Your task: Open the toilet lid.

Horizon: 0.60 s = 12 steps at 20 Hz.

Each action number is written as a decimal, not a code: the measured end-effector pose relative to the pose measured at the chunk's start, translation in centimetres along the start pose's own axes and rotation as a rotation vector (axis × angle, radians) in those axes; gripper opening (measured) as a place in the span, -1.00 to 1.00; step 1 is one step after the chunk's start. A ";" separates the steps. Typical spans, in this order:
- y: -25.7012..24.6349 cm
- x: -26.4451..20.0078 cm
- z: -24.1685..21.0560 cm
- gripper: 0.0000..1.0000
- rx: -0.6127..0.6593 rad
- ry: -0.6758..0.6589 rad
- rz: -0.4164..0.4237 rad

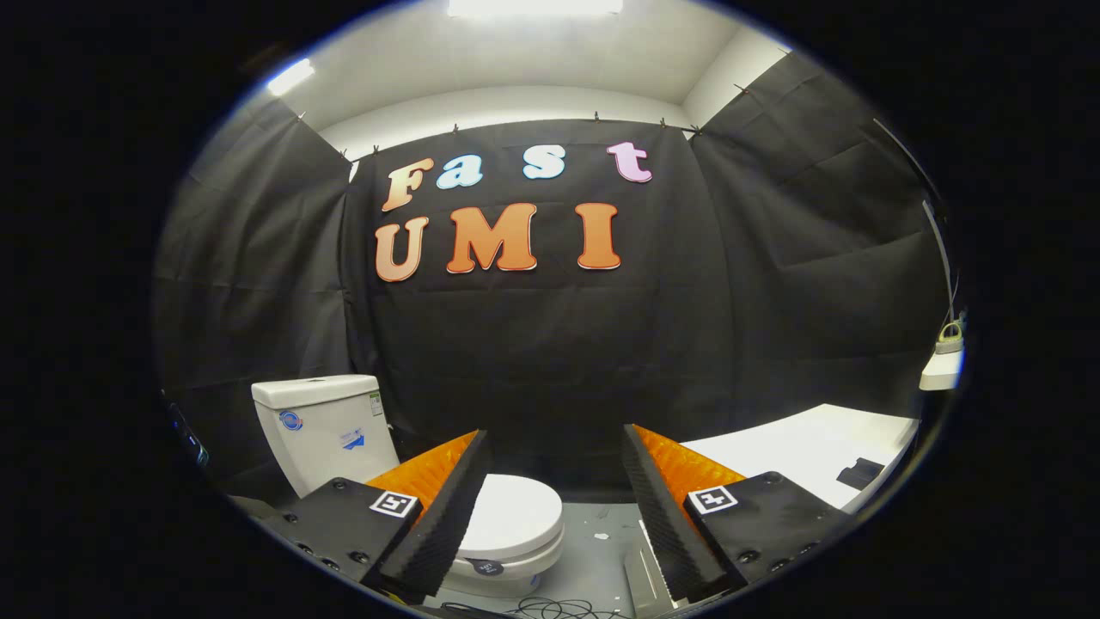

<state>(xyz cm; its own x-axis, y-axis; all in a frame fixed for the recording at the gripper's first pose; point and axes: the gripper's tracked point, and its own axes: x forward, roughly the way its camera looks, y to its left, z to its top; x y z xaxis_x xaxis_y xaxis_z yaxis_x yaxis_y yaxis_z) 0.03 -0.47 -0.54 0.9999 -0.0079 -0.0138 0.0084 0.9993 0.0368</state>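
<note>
Gripper view: claw spread wide, empty, above the closed toilet lid.

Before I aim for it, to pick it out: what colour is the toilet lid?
White, plain; the toilet lid shows in the gripper view, closed, beyond the open gripper.

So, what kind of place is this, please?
Likely a mock bathroom in a cloth-walled booth: a toilet, lid closed, with its tank, and a white table. The open gripper holds nothing.
</note>
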 end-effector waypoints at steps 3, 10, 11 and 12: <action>0.1 0.1 -0.2 0.97 0.022 0.005 0.008; 1.4 -0.4 1.1 1.00 0.099 -0.041 0.049; 1.5 -0.3 0.8 0.99 0.100 -0.031 0.050; 1.2 -0.2 0.7 0.98 0.106 -0.027 0.047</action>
<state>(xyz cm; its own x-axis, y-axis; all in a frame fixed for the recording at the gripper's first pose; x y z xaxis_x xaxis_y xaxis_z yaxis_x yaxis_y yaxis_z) -0.18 0.74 0.24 0.9992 0.0361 0.0177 -0.0382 0.9892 0.1418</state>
